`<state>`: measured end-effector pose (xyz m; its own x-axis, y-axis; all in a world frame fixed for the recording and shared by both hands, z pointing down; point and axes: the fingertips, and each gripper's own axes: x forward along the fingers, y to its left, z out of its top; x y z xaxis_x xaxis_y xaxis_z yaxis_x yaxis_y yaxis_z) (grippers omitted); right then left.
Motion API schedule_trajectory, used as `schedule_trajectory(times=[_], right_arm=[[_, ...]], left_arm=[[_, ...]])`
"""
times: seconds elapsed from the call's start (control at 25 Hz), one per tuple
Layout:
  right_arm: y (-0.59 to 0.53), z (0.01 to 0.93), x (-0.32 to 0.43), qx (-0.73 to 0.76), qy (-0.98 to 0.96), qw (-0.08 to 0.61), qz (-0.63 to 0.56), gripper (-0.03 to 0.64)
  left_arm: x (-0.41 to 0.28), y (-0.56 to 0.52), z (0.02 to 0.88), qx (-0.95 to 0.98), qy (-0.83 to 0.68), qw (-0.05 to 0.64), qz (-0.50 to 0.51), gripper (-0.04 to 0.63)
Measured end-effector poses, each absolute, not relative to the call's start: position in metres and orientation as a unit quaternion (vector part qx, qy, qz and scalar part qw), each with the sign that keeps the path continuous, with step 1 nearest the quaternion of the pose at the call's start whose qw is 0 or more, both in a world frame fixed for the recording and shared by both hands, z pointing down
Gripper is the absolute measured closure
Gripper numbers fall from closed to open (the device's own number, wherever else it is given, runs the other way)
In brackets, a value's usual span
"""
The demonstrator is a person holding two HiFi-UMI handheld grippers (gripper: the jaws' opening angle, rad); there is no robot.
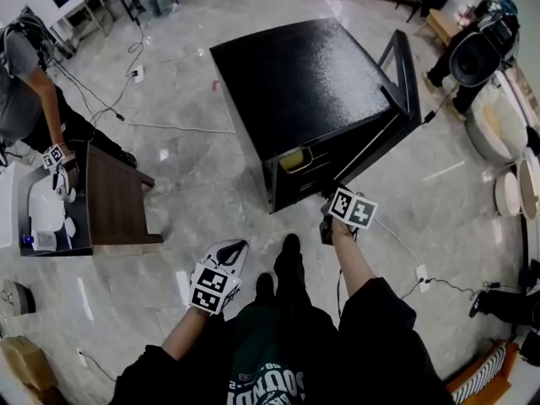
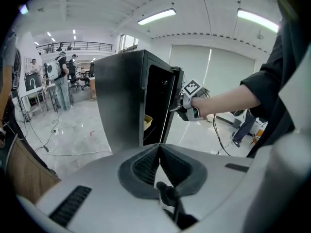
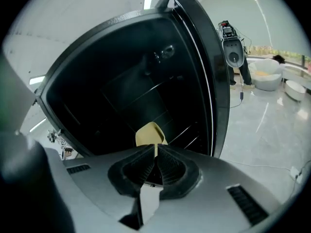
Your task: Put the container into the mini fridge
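Observation:
The black mini fridge point(image 1: 312, 83) stands on the marble floor with its door point(image 1: 403, 66) swung open to the right. The yellow container point(image 1: 291, 159) sits inside on a wire shelf; it also shows in the right gripper view point(image 3: 149, 134) and the left gripper view point(image 2: 147, 122). My right gripper point(image 1: 326, 226) is at the fridge's open front, jaws shut and empty point(image 3: 155, 150), just short of the container. My left gripper point(image 1: 234, 250) hangs back near my legs, shut on nothing point(image 2: 159, 147), facing the fridge point(image 2: 127, 98).
A low wooden table point(image 1: 118, 201) stands at the left with a person point(image 1: 25, 83) beside it. Cables and a power strip point(image 1: 422, 272) lie on the floor. White bowls point(image 1: 498, 129) and camera gear point(image 1: 474, 53) are at the right.

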<state>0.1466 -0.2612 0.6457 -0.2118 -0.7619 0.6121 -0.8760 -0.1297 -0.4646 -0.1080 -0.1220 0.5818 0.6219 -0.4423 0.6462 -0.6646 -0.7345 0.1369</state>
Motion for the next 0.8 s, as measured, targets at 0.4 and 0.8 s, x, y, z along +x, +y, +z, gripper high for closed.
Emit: schedule_trajectory(times=[0.4, 0.8], right_arm=[[-0.204, 0.550, 0.150, 0.654, -0.703, 0.080, 0.268, 0.575], [-0.141, 0.493, 0.126, 0.657, -0.727, 0.065, 0.190, 0.583]], left_arm=[[-0.087, -0.109, 0.574, 0.897, -0.289, 0.172, 0.287, 0.581], [-0.070, -0.098, 0.563, 0.908, -0.269, 0.159, 0.281, 0.581]])
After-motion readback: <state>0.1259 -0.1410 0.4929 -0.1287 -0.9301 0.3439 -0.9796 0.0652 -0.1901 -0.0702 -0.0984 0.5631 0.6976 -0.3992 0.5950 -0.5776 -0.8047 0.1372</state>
